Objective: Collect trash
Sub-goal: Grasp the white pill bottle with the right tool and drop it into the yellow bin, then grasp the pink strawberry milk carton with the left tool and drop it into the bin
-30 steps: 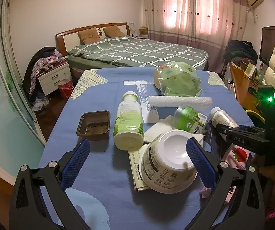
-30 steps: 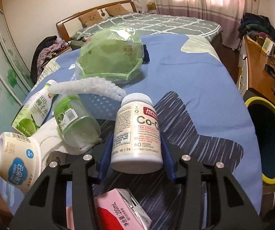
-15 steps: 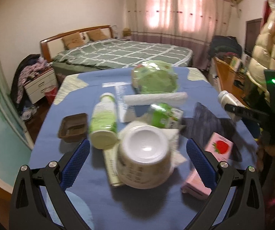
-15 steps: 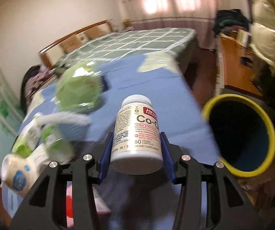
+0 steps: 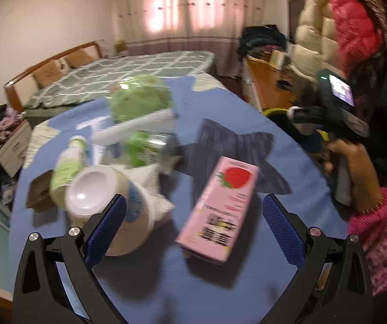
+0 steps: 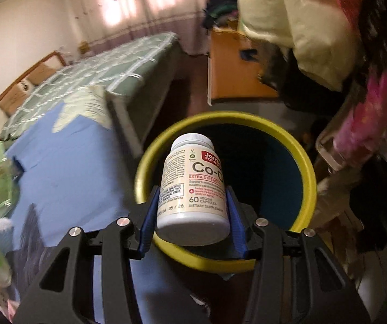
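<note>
White plastic supplement bottle (image 6: 193, 186) clenched by our right gripper (image 6: 192, 224) at lower body, over yellow-rimmed bin (image 6: 308, 178). We judge it light, rigid, slick. Left gripper (image 5: 193, 229) released, above pink carton (image 5: 220, 208).

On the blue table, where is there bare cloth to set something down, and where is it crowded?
Free: the near strip between the open left gripper and the pink carton, and the cloth right of the carton toward the table edge. Crowded: the left half, with the white cup, green-labelled bottle and green bag bunched together.
</note>
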{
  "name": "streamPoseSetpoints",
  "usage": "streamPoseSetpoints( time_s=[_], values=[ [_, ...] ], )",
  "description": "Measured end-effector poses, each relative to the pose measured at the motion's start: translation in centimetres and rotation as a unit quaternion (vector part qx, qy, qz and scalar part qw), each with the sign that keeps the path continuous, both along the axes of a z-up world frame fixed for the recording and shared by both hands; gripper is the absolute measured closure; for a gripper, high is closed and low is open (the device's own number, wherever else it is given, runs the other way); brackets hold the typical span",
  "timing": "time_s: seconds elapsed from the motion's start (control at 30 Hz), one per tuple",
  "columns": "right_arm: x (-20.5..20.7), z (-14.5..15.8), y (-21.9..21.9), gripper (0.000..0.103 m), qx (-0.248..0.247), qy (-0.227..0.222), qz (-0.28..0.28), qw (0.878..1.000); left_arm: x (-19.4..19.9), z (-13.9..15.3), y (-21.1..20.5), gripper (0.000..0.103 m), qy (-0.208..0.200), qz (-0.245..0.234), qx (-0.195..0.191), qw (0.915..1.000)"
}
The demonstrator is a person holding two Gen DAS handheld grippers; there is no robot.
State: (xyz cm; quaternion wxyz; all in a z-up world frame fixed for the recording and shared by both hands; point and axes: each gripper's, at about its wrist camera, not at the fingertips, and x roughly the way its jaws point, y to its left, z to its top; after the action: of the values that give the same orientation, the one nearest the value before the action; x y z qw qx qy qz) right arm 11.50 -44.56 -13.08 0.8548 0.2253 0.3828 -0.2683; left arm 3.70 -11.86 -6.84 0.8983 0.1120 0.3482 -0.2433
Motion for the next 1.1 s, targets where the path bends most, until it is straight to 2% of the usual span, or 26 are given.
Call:
streamPoseSetpoints(
  time_s=[0.07, 0.13, 0.17, 0.5, 0.7, 0.83, 0.9, 1.0, 1.07, 1.1],
  values=[
    [-0.4, -0.2, 0.1, 0.055, 0.001, 0.004, -0.007, 1.0, -0.5, -0.2, -0.6, 0.004, 0.0, -0.016, 0.006, 0.9999],
    [-0.5, -0.1, 0.3, 0.045, -0.003, 0.003, -0.007, 1.0, -0.8, -0.4, -1.3, 0.004, -0.001, -0.03, 0.012, 0.9995],
    [-0.5, 0.0, 0.5, 0.043, -0.007, 0.003, -0.006, 1.0, -1.0, -0.6, -1.6, 0.004, 0.0, -0.037, 0.014, 0.9992],
    [-0.2, -0.1, 0.6, 0.038, -0.007, 0.01, -0.006, 1.0, 0.6, -3.1, -2.2, 0.004, 0.032, -0.045, 0.028, 0.9981],
    [-0.1, -0.2, 0.4, 0.036, -0.004, 0.01, -0.004, 1.0, 0.9, -4.6, -3.1, 0.004, 0.067, -0.084, 0.018, 0.994],
    [-0.1, -0.3, 0.4, 0.035, -0.002, 0.007, -0.003, 1.0, 0.7, -4.6, -3.9, 0.005, 0.059, -0.099, 0.021, 0.9932],
    [-0.1, -0.3, 0.5, 0.035, -0.002, 0.007, -0.002, 1.0, 1.4, -4.6, -4.1, 0.006, 0.062, -0.088, 0.024, 0.9939],
    [0.0, -0.3, 0.5, 0.035, -0.001, 0.007, -0.001, 1.0, 3.1, -4.8, -4.3, 0.015, 0.08, -0.065, 0.033, 0.9941],
    [0.0, -0.3, 0.4, 0.034, 0.001, 0.008, -0.001, 1.0, 4.3, -5.0, -4.5, 0.025, 0.1, -0.061, 0.033, 0.9926],
    [0.0, -0.4, 0.4, 0.034, 0.002, 0.008, -0.001, 1.0, 4.7, -5.0, -4.5, 0.026, 0.109, -0.063, 0.032, 0.9916]
  ],
)
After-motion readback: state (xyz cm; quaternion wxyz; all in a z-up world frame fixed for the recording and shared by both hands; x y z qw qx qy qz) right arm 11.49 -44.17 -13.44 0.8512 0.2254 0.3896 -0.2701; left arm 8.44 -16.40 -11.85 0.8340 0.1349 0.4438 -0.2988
